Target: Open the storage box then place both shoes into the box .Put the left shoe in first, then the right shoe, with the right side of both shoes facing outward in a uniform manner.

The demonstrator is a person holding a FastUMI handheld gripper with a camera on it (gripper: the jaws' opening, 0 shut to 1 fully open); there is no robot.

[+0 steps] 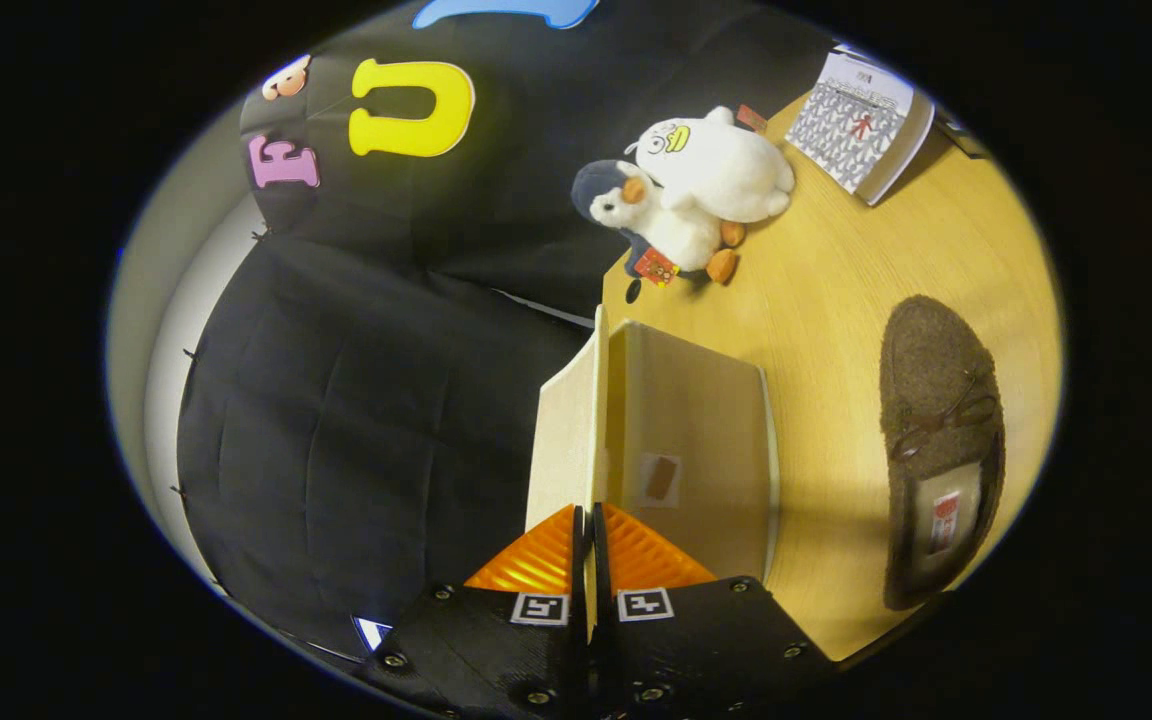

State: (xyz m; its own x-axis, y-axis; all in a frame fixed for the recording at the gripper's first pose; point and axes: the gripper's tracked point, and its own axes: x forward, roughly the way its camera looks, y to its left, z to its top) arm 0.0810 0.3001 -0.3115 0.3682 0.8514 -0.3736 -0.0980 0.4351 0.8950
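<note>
One brown slipper (941, 450) on tabletop (836, 290); our claw (591, 540) clamped on box lid (591, 400) edge; lid thin, stiff, light, we judge

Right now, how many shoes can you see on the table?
1. A brown shoe lies on the table, apart from the box lid the gripper is shut on. The second shoe may be hidden.
</note>
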